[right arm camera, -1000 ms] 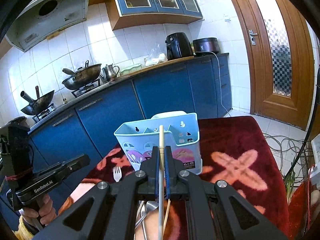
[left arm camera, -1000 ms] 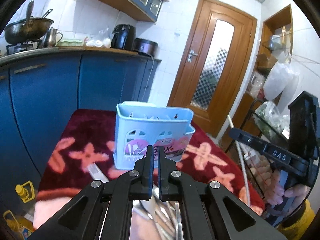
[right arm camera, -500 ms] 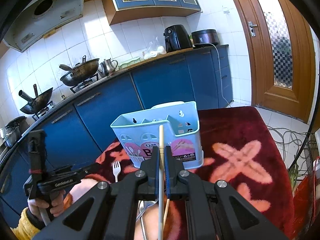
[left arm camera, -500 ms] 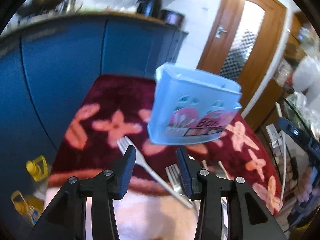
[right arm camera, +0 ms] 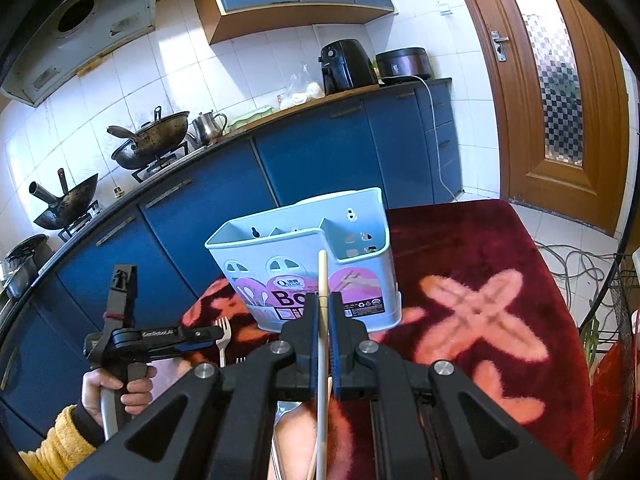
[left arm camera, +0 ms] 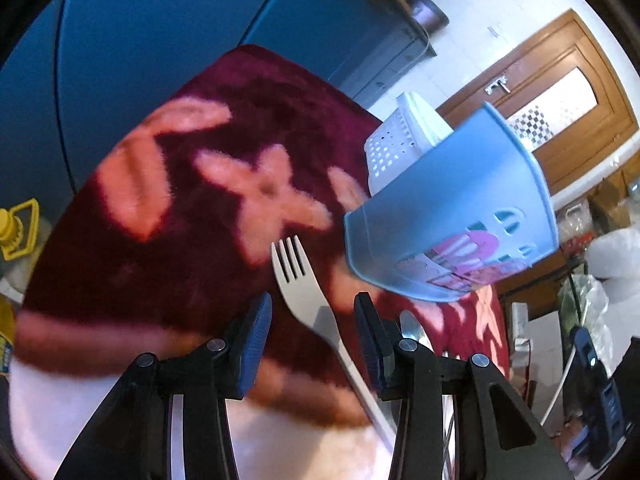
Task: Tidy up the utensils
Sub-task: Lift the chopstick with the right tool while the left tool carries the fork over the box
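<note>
Left wrist: fork (left arm camera: 308,300) tines toward holder (left arm camera: 452,216)

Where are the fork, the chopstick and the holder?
fork (left arm camera: 298,280), left wrist view, on its neck below the tines
chopstick (right arm camera: 322,276), right wrist view, upper shaft
holder (right arm camera: 288,280), right wrist view, front wall

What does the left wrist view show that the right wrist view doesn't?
Only the left wrist view: the open left gripper straddling the white fork, and a white perforated basket.
Only the right wrist view: the right gripper shut on a chopstick, woks, kettle.
Both: blue utensil holder, red flowered cloth, wooden door.
</note>
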Available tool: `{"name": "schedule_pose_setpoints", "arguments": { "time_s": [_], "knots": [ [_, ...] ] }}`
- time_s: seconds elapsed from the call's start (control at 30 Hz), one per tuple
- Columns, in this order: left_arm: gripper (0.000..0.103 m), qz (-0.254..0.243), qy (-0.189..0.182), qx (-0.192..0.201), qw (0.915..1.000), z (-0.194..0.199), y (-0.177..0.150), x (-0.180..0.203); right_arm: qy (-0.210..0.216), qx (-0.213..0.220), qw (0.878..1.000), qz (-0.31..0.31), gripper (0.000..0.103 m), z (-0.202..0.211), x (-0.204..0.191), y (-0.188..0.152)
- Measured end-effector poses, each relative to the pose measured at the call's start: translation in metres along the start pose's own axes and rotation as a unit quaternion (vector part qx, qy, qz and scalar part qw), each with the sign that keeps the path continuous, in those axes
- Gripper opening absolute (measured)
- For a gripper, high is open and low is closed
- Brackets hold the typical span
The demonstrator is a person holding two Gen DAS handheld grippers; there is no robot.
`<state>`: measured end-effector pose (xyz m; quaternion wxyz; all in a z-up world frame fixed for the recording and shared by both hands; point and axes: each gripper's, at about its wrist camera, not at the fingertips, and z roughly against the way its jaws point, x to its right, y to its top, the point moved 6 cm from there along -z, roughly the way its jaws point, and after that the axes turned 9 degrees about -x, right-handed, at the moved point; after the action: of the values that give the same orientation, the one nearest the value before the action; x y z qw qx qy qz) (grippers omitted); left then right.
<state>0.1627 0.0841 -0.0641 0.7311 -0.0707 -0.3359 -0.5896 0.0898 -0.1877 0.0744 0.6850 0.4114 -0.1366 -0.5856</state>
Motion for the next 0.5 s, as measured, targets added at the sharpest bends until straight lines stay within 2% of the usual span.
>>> {"name": "schedule_pose_setpoints", "arguments": {
  "time_s": [0.17, 0.33, 0.5],
  "knots": [
    [0.040, 0.002, -0.005, 0.002, 1.0000, -0.009, 0.008, 0.002, -0.003, -0.004, 1.000, 0.001, 0.006, -0.005, 0.002, -0.001],
    [0.011, 0.014, 0.007, 0.009, 0.9998, -0.009, 0.013, -0.005, -0.001, -0.009, 1.000, -0.003, 0.006, -0.010, 0.005, -0.002],
    [0.007, 0.021, -0.004, 0.019, 0.9996, -0.006, 0.011, -0.007, 0.000, -0.011, 1.000, -0.004, 0.006, -0.012, 0.005, -0.002]
  ]
}}
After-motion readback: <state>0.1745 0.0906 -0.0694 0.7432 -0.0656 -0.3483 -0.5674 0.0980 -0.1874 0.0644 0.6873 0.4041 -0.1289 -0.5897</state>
